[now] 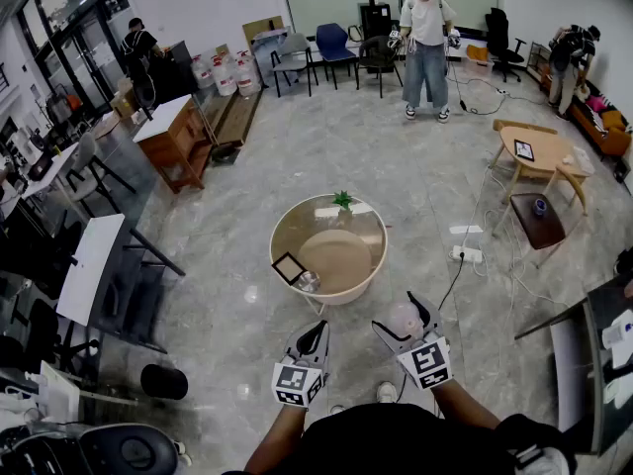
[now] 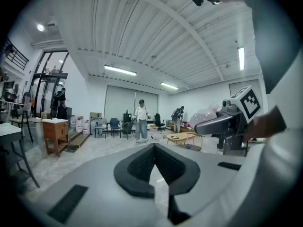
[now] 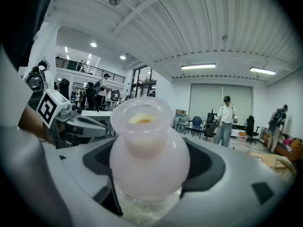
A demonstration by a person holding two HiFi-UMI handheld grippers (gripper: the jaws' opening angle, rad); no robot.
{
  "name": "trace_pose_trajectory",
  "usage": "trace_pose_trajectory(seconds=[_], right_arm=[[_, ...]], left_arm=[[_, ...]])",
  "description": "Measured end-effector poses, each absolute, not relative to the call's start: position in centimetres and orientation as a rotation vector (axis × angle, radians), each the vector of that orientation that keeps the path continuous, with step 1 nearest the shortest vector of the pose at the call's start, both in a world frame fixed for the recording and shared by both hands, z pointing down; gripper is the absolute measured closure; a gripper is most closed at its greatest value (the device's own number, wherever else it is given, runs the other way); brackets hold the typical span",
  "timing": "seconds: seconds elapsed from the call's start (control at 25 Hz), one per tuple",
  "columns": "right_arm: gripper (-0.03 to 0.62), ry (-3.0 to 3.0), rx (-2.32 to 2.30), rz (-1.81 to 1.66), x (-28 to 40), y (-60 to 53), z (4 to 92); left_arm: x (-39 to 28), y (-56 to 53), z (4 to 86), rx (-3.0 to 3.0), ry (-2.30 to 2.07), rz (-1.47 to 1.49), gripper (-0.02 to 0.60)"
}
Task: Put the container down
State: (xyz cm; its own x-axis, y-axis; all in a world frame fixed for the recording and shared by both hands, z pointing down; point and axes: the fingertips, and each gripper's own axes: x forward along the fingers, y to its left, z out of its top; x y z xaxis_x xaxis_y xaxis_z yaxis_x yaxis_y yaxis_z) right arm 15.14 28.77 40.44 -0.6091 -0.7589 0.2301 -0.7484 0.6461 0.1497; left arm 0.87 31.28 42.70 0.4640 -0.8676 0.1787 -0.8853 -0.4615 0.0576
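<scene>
Your right gripper (image 1: 400, 315) is clamped wide on the container (image 1: 404, 319) and holds it in the air. In the head view it sits just short of the near rim of the round table (image 1: 368, 265). Your left gripper (image 1: 320, 327) is pinched closed on nothing, beside the right one but apart from it, and is also just short of that rim. On the table, a dark frame (image 1: 288, 267) takes the near-left edge, with a small clear item (image 1: 308, 282) just beside it. A plant (image 1: 343, 200) stands at the far edge, and the middle and right side are bare. The floor (image 1: 247, 344) between you and the table is open. To the table's right lies a power strip (image 1: 465, 254), with a cable (image 1: 453, 285) running back toward your right side. A person (image 1: 427, 43) stands well beyond the table. Only the head view shows the table and its rim. The right gripper view shows what the head view leaves as a pale blob: the container stands upright between the pads, with a round milky body, a wide open neck and a clear base low in the jaws. The left gripper view shows the right gripper from the side, with the container bulging past its jaw. It also shows the left gripper's own two pads meeting at the tips.
</scene>
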Motion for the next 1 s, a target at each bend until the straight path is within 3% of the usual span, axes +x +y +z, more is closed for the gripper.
trace_pose_trajectory(seconds=[1.0], right_arm=[[0.191,-2.747,1.129,-0.141,18.4,24.6,36.9]], left_arm=[[5.4,27.7,40.7,2.568,-1.635,0.138,0.581]])
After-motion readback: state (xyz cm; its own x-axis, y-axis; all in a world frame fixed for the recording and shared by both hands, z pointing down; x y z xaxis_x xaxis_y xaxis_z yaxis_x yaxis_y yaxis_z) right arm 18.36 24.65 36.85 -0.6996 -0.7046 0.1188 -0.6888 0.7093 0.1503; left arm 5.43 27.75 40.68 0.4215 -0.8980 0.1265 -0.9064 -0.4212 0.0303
